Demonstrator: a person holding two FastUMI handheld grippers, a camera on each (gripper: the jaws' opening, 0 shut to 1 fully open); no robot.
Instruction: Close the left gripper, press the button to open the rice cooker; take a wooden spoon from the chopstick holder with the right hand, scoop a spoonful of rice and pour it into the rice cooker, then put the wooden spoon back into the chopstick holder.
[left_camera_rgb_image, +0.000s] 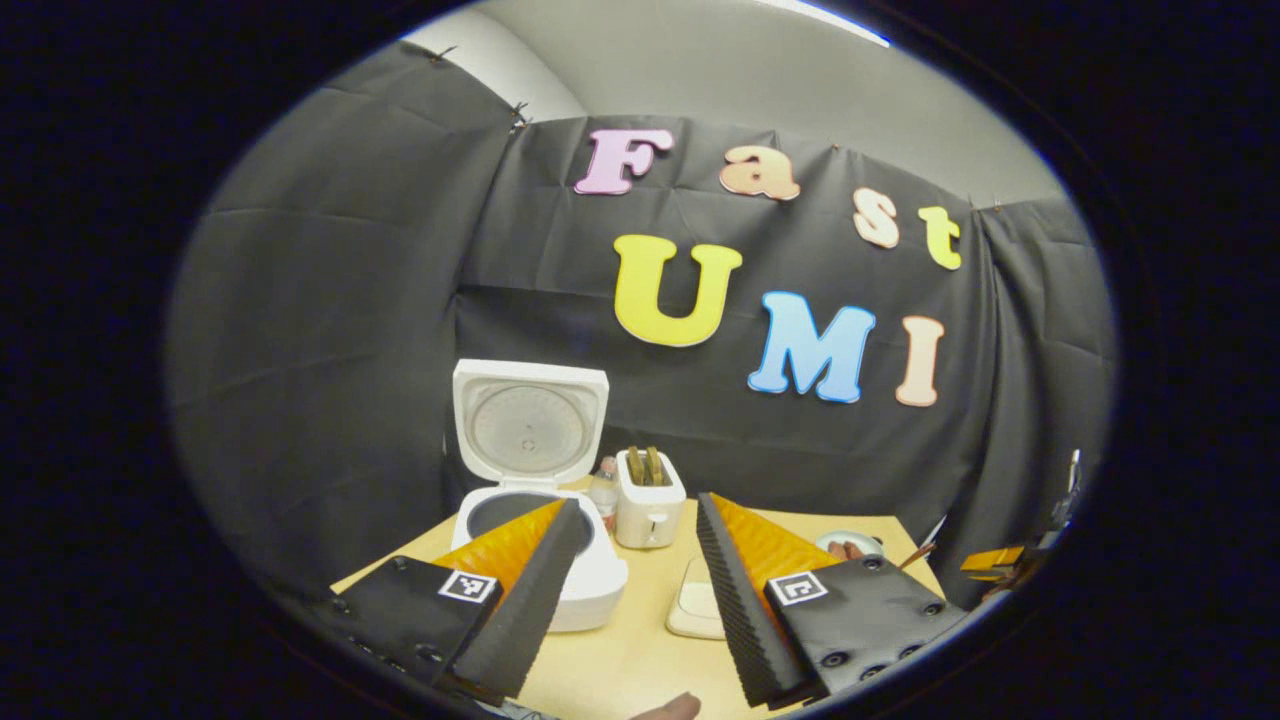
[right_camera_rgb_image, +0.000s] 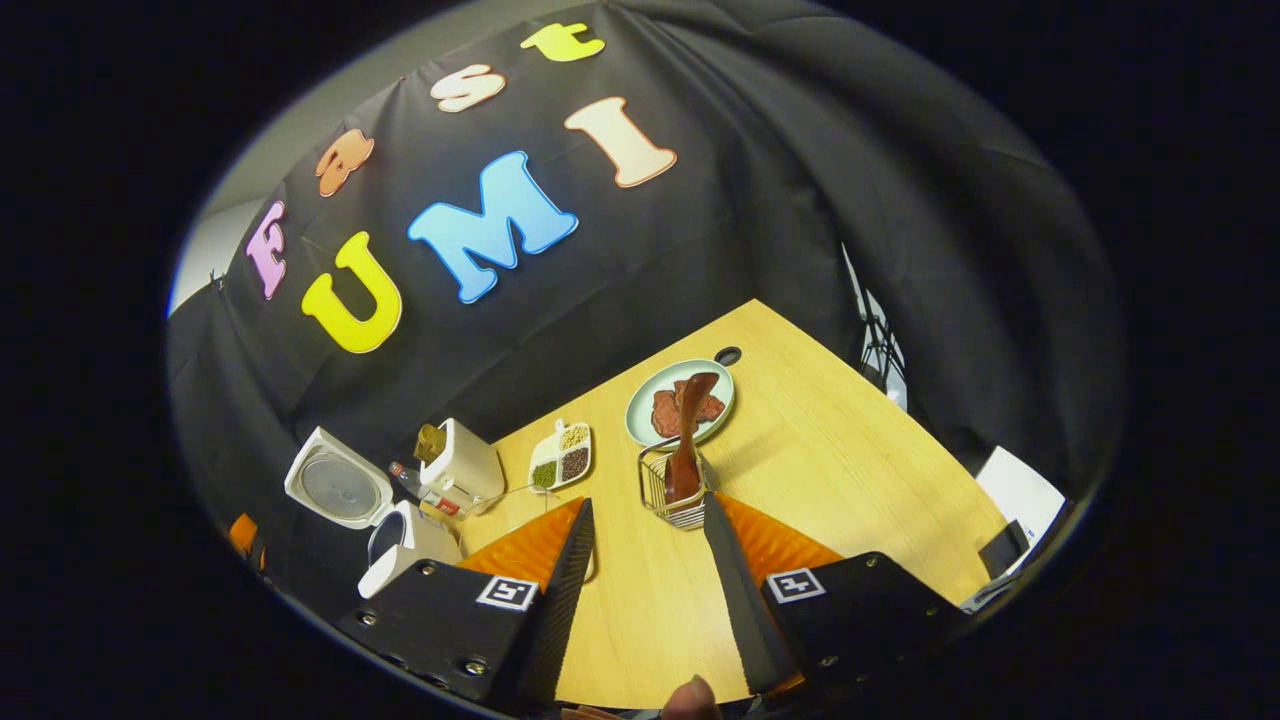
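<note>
The worktop (right_camera_rgb_image: 820, 450) carried everything, and on its far left side the cooker (left_camera_rgb_image: 590, 580) stood with its lid (left_camera_rgb_image: 528, 425) already up, so I judged the button step as done and the spoon as the next concern. In the right gripper view, the holder (right_camera_rgb_image: 672, 490), a small wire basket, stood on the worktop straight ahead of the right gripper (right_camera_rgb_image: 648, 520), a little beyond the tips of its fingers (right_camera_rgb_image: 572, 560) and almost on the line of the gap between them. The spoon (right_camera_rgb_image: 688, 440) stood in this holder with its long axis nearly upright, leaning a little away, so that its upper end lay in front of the plate (right_camera_rgb_image: 650, 395) behind it. The right fingers were spread apart and held nothing, and the spoon was not yet between them. I think the right gripper had only to go forward and slightly down to bring the handle into the gap. The left gripper (left_camera_rgb_image: 630, 545) hung near the cooker, far from the holder; its fingers (left_camera_rgb_image: 540, 580) were also parted and empty. A divided dish (right_camera_rgb_image: 562, 458) with grains lay between the cooker and the holder.
</note>
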